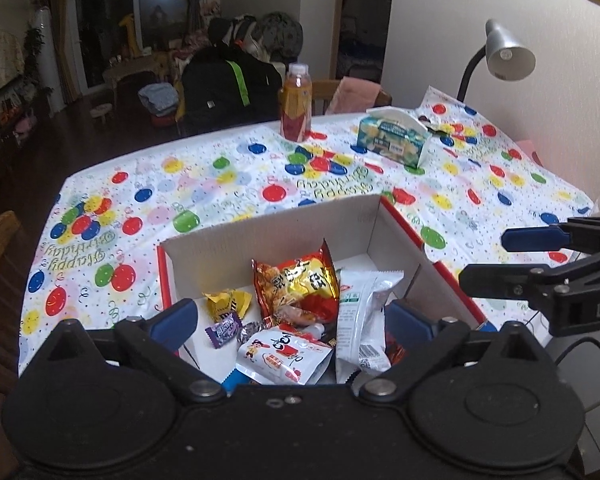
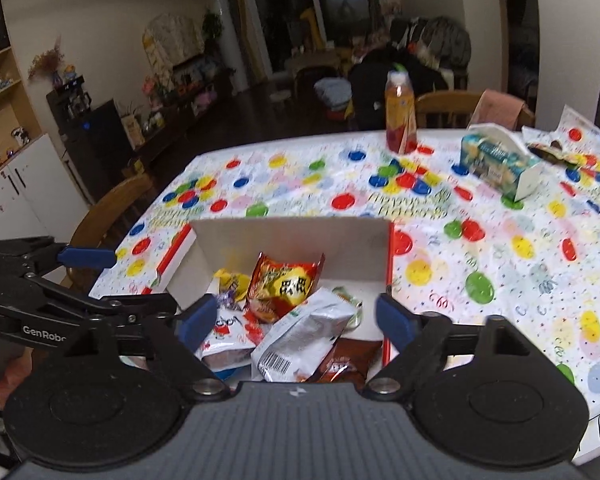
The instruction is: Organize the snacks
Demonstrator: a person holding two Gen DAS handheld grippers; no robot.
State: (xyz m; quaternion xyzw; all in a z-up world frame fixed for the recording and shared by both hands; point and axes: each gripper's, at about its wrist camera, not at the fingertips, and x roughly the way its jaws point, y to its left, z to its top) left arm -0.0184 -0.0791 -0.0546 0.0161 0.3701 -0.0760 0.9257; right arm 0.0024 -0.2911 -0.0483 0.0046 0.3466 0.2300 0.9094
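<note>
A red-sided cardboard box (image 1: 284, 220) (image 2: 284, 240) with a white inside sits at the table's near edge and holds several snacks. Among them are a red and gold packet (image 1: 296, 280) (image 2: 284, 284), a white and silver packet (image 1: 360, 320) (image 2: 304, 332), a white pouch (image 1: 284, 354), yellow candy (image 1: 226, 304), purple candy (image 1: 224, 330) and a brown packet (image 2: 348, 360). My left gripper (image 1: 294, 318) hovers over the box's near side, open and empty. My right gripper (image 2: 296, 320) is also open over the box, holding nothing. Each gripper shows at the edge of the other's view.
A balloon-print tablecloth (image 1: 220, 184) covers the table. A juice bottle (image 1: 296, 100) (image 2: 400, 112) and a tissue box (image 1: 396, 136) (image 2: 500, 164) stand at the far side. A desk lamp (image 1: 500, 56) leans over the far right. Wooden chairs (image 2: 112, 216) stand around the table.
</note>
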